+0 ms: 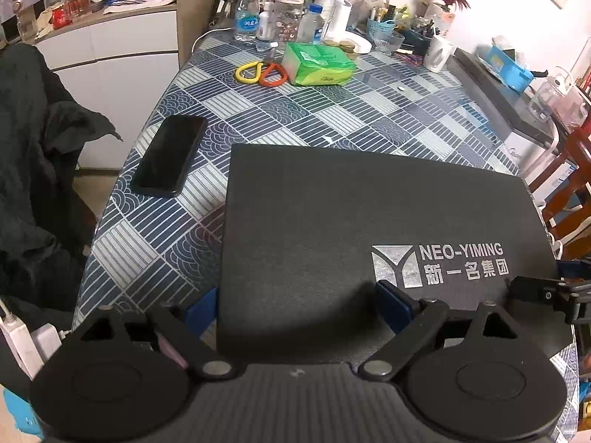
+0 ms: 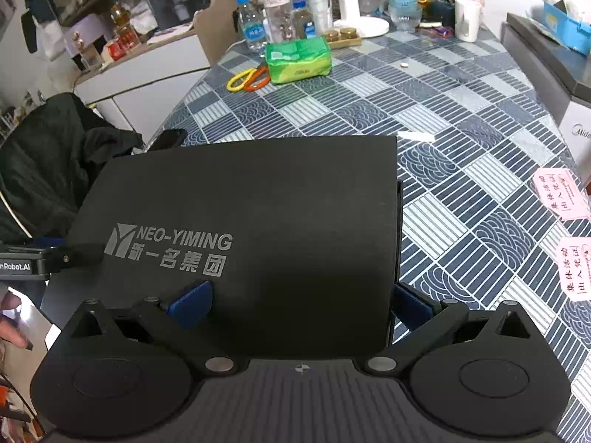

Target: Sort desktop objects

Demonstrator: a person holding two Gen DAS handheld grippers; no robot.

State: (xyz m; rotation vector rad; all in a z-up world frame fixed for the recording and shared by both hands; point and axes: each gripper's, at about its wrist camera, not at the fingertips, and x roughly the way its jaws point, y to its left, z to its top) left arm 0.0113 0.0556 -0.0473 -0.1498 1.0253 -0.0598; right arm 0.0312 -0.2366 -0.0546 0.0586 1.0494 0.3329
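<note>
Grippers straddle the black box [image 1: 369,229] — left gripper [image 1: 299,306], right gripper [image 2: 306,302]. Both spread wide, apparently gripping nothing — likely readying a two-sided lift.

Black box [image 2: 258,221] fills the near table; beyond it lies open cloth up to the tissue pack [image 2: 298,59], apparently.

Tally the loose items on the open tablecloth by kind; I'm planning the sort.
Black box: 1
Phone: 1
Scissors: 1
Green tissue pack: 1
Pink paper slips: 2
Small white disc: 1
Total: 7
</note>
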